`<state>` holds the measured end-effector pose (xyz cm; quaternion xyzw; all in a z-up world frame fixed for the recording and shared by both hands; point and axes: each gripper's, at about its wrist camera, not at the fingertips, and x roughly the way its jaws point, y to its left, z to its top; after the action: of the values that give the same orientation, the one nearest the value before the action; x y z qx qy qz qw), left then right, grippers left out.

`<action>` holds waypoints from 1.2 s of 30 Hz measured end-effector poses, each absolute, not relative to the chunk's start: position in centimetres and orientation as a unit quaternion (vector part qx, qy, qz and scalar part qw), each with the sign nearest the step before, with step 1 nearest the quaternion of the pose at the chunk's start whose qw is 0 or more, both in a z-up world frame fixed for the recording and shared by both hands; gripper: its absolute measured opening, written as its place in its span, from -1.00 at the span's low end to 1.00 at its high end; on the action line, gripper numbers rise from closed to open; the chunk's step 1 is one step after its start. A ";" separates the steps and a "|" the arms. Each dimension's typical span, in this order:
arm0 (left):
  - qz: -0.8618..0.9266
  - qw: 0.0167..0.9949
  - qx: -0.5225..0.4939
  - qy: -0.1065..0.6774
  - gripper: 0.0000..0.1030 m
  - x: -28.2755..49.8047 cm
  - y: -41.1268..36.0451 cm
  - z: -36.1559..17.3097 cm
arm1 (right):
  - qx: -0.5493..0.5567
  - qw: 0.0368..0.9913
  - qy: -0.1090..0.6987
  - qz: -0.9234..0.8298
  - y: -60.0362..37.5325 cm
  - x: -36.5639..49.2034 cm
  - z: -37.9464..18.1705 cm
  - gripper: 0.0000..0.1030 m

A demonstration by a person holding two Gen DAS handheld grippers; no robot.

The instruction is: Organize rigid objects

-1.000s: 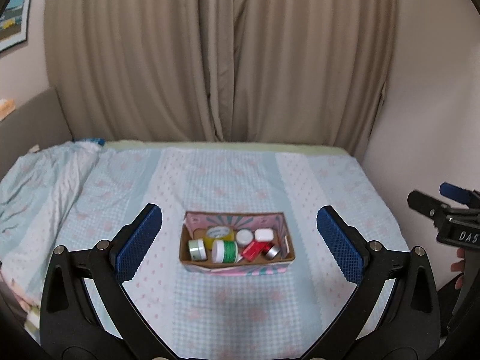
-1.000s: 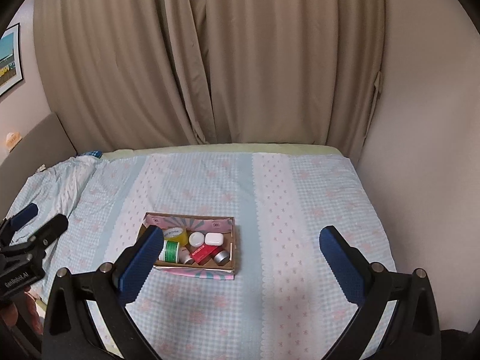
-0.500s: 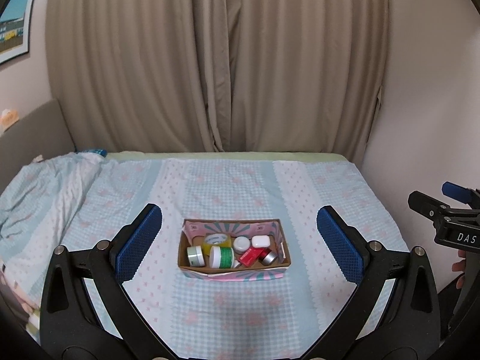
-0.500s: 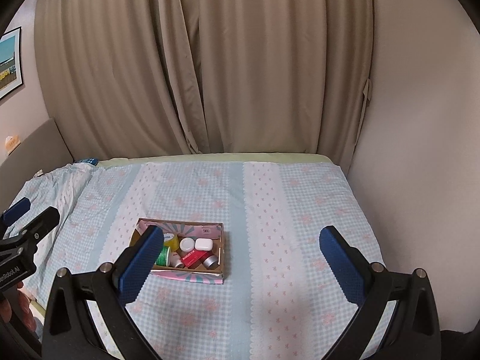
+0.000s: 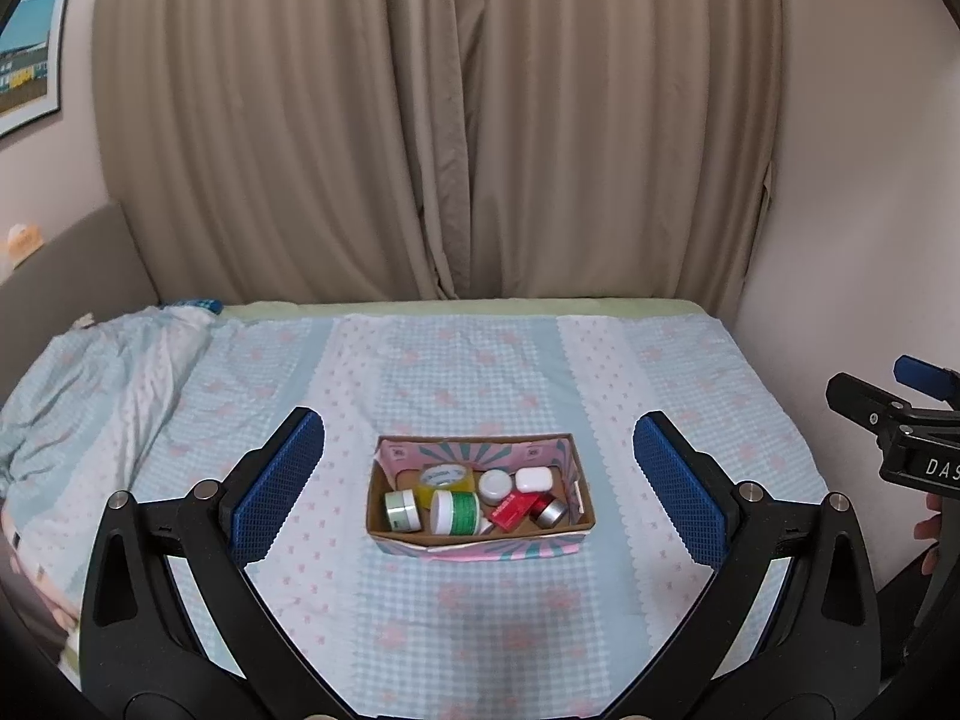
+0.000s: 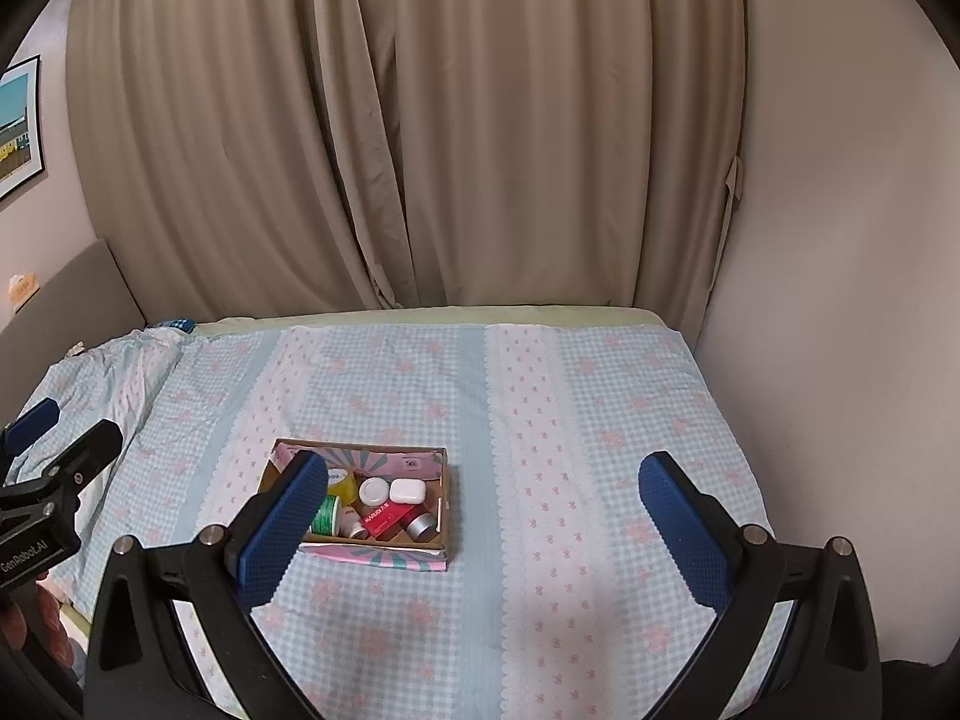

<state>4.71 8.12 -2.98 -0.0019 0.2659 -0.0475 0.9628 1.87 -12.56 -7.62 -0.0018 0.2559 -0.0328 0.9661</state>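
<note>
Cardboard box point(image 5: 480, 534): jars, tape roll, red carton inside. Left gripper point(image 5: 480, 495), right gripper point(image 6: 483, 531): wide, empty, held back. Step: likely final; next, withdraw.

Left gripper point(image 5: 480, 480) wide open above the bed point(image 5: 480, 360), small cardboard box point(image 5: 480, 537) between its blue pads point(image 5: 276, 486), inside it a green jar point(image 5: 459, 512), a red box point(image 5: 513, 509), a white case point(image 5: 533, 479), tape roll point(image 5: 443, 476), right gripper point(image 5: 900, 420) at the right edge
</note>
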 end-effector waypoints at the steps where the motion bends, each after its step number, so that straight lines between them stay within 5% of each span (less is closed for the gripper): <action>1: -0.048 0.963 -0.002 0.267 0.99 4.7 8.1 -3.0 | -0.002 0.966 0.256 -0.033 -12.6 1.9 -7.6 1.00; 36: -0.032 0.973 0.002 0.229 0.99 4.1 7.9 -2.8 | 0.001 0.968 0.246 -0.046 -13.3 2.6 -7.9 1.00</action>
<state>4.12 7.88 -2.80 0.0017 0.2286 -0.0318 0.9730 2.64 -13.26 -7.92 0.0008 0.2457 -0.0462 0.9682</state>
